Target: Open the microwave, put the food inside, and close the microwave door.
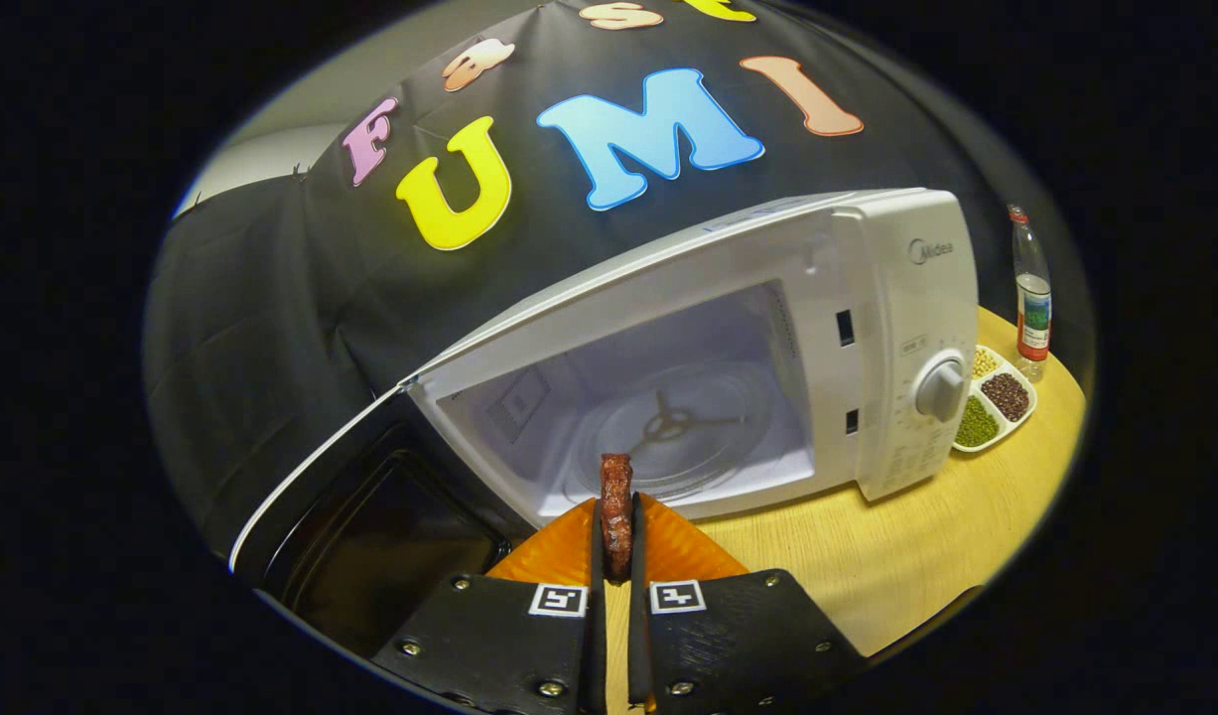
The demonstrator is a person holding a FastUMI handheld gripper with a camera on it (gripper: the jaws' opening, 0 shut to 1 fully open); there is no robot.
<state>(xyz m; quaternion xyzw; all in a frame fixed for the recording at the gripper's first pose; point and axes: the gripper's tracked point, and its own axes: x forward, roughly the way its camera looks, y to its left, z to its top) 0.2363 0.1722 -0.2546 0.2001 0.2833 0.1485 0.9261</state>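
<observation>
Microwave [767, 338] door [370, 516] open, glass turntable [678, 427] bare inside, hand-held gripper [616, 541] clenched on meat strip [615, 497] just ahead of opening, divided bean dish [996, 402] and bottle [1031, 298] on bench [867, 566] beside.

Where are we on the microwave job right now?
Opening looks done: the microwave door is swung wide. In hand: the tongs are shut on the food, just short of the cavity. Left: set it on the turntable, then close the door.

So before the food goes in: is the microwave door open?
Open. The door is swung out left, baring the turntable; the gripper is shut on the food.
</observation>
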